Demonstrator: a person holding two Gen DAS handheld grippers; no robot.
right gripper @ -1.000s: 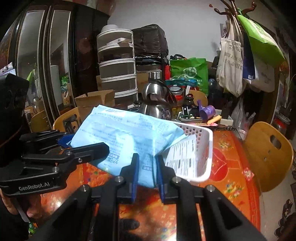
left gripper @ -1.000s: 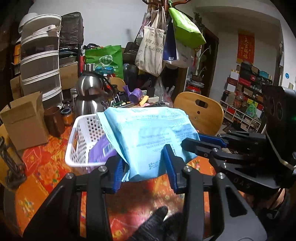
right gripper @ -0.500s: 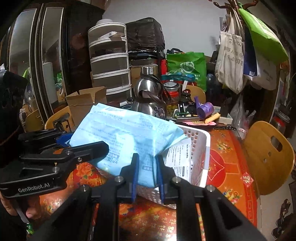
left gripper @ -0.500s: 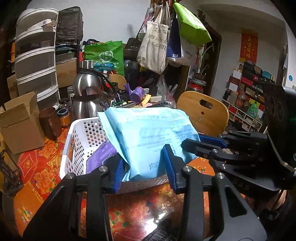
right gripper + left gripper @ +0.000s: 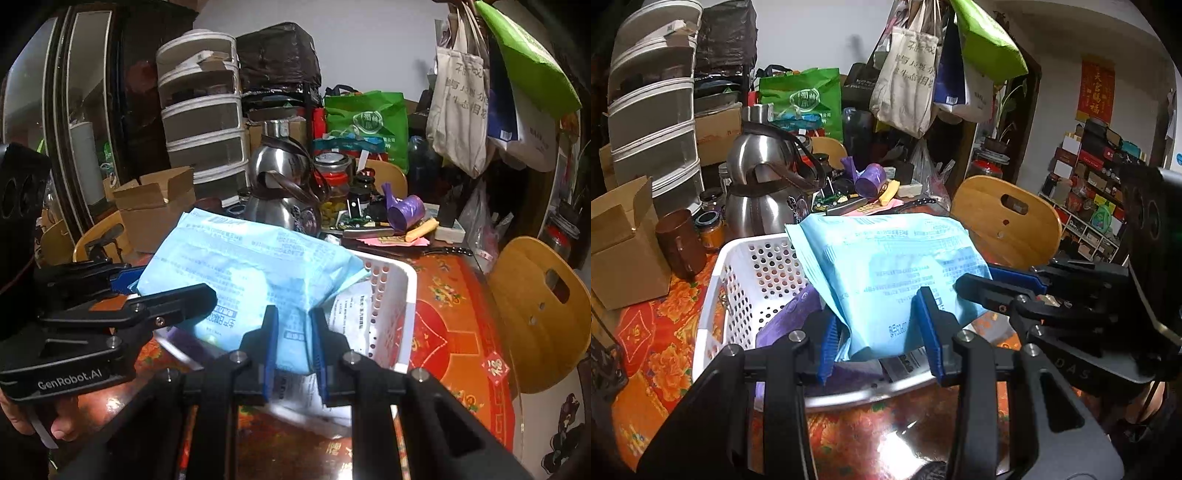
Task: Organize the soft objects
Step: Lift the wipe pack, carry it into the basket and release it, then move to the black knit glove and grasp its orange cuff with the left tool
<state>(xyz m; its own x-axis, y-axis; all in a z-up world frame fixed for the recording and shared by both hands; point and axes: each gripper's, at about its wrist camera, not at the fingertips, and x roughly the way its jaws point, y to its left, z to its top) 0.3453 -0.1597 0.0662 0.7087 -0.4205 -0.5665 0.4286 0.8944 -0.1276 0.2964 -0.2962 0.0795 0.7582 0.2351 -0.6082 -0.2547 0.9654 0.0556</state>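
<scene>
A soft light-blue plastic pack point(image 5: 886, 266) point(image 5: 243, 273) hangs over the white perforated basket point(image 5: 738, 273) point(image 5: 391, 295). My left gripper point(image 5: 877, 328) is shut on the pack's near left corner. My right gripper point(image 5: 293, 332) pinches its near right corner; it also shows in the left wrist view as the right gripper point(image 5: 1001, 284). The left gripper point(image 5: 155, 291) appears at the left of the right wrist view. Inside the basket lie a purple pack point(image 5: 786, 317) and a white printed pack point(image 5: 351, 317).
On the red flowered tablecloth point(image 5: 657, 347) stand a steel kettle point(image 5: 764, 188), a brown cup point(image 5: 681, 247), a cardboard box point(image 5: 622, 243) and small clutter. Wooden chairs point(image 5: 1008, 225) point(image 5: 539, 310) stand at the table's right. Bags hang from a rack point(image 5: 912, 74).
Both grippers carried the blue pack forward and slightly down; the basket has come closer and now sits under the pack. Neither grip changed.
</scene>
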